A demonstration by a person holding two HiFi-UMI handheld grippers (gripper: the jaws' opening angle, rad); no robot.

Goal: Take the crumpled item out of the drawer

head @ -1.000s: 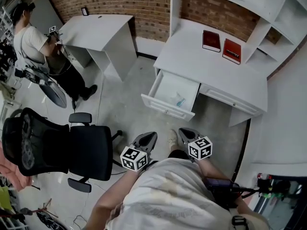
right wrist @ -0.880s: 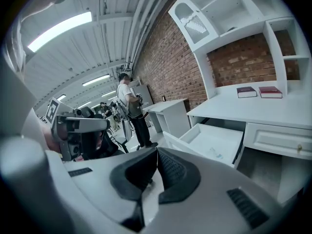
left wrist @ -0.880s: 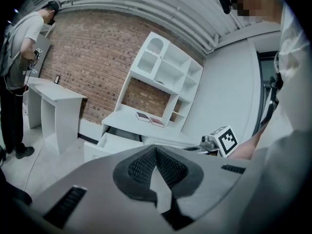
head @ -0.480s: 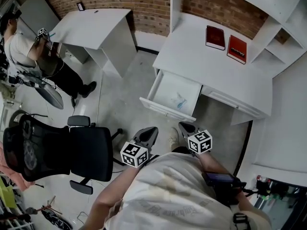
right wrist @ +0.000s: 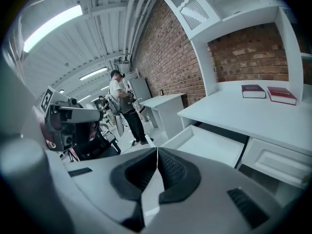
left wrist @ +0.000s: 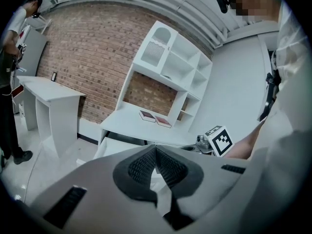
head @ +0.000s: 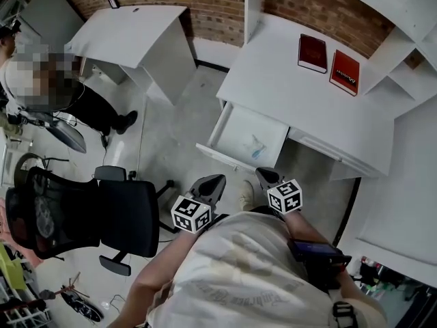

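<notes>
Status: the task is only just getting under way.

- The drawer (head: 235,128) is standing pulled out from under the white tabletop (head: 287,80), so the opening step appears done.
- The crumpled item (head: 256,145), pale with a bluish tint, is lying on the drawer's bottom toward its near right part. Nothing is touching it.
- The left tongs (head: 212,183) and right tongs (head: 266,178) are hovering side by side over the floor, close to the wearer's body and apart from the drawer front.
- The left gripper view and the right gripper view are each showing pads pressed together with nothing between them.

Remaining, by judgement: reaching over the drawer front, parting one pair of tongs, gripping the item, and lifting it clear of the drawer.
</notes>
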